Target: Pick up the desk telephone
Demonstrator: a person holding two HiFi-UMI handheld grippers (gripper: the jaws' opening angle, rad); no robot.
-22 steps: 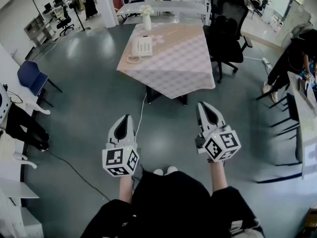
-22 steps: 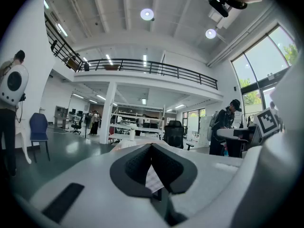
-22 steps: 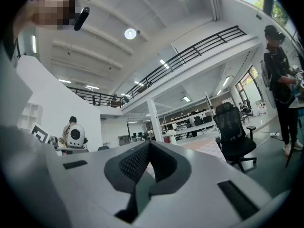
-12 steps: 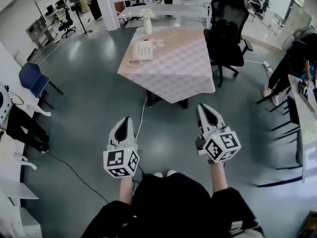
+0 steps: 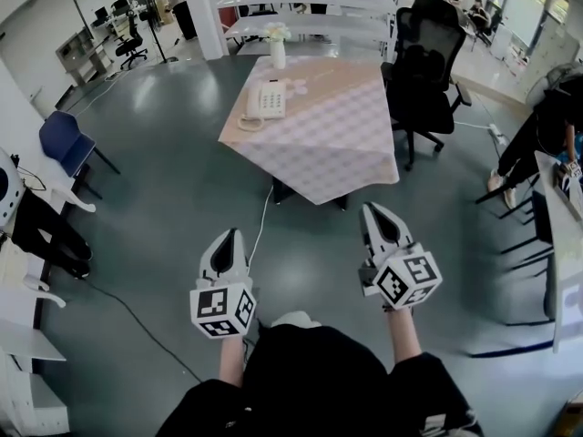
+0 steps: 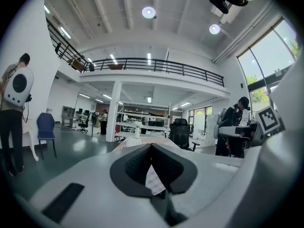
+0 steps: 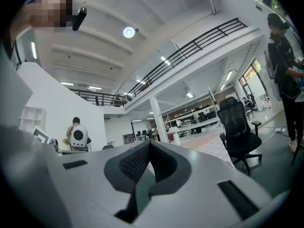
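Observation:
A white desk telephone (image 5: 266,100) with a coiled cord lies on the left side of a table (image 5: 337,144) covered with a pale checked cloth, well ahead of me in the head view. My left gripper (image 5: 233,234) and right gripper (image 5: 371,209) hang side by side over the grey floor, well short of the table, both pointing toward it. Both are shut with nothing between the jaws. In the left gripper view the table (image 6: 142,138) shows small and far beyond the closed jaws; in the right gripper view the table (image 7: 202,143) is just as distant.
A white vase (image 5: 278,53) stands at the table's far end. A black office chair (image 5: 426,71) sits by the table's right side. A cable (image 5: 260,221) runs across the floor from under the table. A blue chair (image 5: 60,139) stands left; a person (image 5: 542,126) bends at the right.
The table and telephone have drawn slightly nearer and lower in the head view as I step forward. Both grippers stay shut and keep their places side by side.

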